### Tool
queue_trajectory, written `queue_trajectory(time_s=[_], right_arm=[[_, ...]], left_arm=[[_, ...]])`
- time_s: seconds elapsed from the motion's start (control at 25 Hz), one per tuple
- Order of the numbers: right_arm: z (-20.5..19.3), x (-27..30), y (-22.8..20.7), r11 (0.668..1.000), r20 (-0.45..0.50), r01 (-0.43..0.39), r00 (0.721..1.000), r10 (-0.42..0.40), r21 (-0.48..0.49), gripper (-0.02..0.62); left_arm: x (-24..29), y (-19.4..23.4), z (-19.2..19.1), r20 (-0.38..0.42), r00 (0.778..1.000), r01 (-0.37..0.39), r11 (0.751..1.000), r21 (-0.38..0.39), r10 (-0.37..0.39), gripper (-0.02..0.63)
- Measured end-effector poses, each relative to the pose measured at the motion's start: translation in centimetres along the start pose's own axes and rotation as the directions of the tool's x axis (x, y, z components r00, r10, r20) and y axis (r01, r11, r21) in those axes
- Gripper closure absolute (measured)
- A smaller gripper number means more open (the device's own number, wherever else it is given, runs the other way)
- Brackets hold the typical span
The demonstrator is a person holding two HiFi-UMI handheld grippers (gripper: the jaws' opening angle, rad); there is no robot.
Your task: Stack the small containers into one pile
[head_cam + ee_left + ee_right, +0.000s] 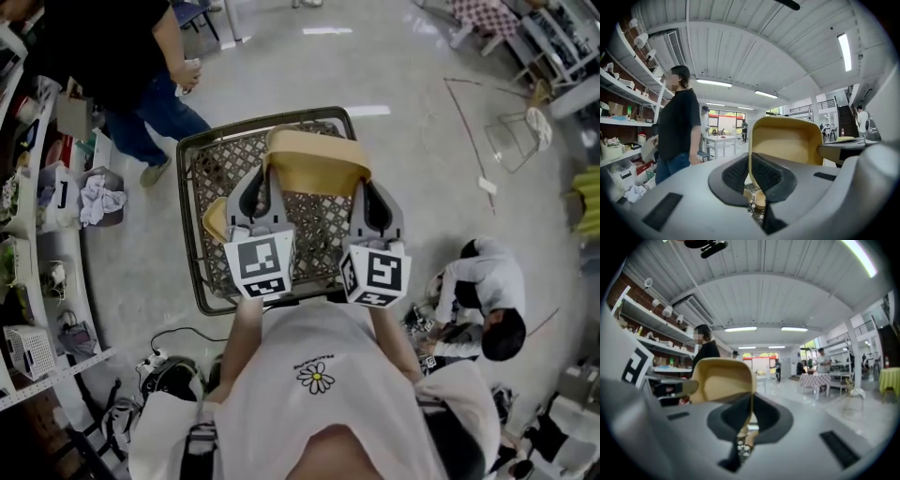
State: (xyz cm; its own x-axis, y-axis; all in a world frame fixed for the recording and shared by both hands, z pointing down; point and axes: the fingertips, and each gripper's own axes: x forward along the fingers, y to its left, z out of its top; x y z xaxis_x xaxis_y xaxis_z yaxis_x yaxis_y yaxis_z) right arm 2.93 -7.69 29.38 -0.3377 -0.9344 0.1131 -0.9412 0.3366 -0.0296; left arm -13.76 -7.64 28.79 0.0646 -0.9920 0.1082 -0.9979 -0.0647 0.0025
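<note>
A tan, square-cornered small container (314, 161) hangs over a dark wire basket (199, 272), held by both grippers. My left gripper (265, 178) is shut on its left rim, and my right gripper (362, 192) is shut on its right rim. In the left gripper view the container's wall (787, 140) is pinched between the ribbed pads (736, 174). The right gripper view shows the same container (723, 379) with its thin edge clamped between the jaws. More tan containers (759, 199) show below, inside the basket; another one (214, 221) peeks out by the left gripper.
A person in a black top and jeans (141, 66) stands beyond the basket at the upper left. Another person (487, 295) crouches on the floor at the right. Shelves (37, 216) with clutter line the left side. Cables and bags (169, 370) lie near my feet.
</note>
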Motion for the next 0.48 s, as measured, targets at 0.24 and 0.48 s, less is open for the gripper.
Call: queue_trajectory(time_s=[0.24, 0.48], right_arm=[[-0.3, 0.3, -1.3, 1.0, -0.017, -0.002, 1.0, 0.002, 0.018, 0.557], [-0.2, 1.9, -1.8, 0.999, -0.06, -0.014, 0.998, 0.017, 0.05, 0.558]], left_arm=[[0.9, -1.0, -0.2, -0.015, 1.0, 0.005, 1.0, 0.011, -0.004, 0.569], [2.9, -0.9, -0.2, -0.046, 0.998, 0.031, 0.999, 0.011, -0.03, 0.569]])
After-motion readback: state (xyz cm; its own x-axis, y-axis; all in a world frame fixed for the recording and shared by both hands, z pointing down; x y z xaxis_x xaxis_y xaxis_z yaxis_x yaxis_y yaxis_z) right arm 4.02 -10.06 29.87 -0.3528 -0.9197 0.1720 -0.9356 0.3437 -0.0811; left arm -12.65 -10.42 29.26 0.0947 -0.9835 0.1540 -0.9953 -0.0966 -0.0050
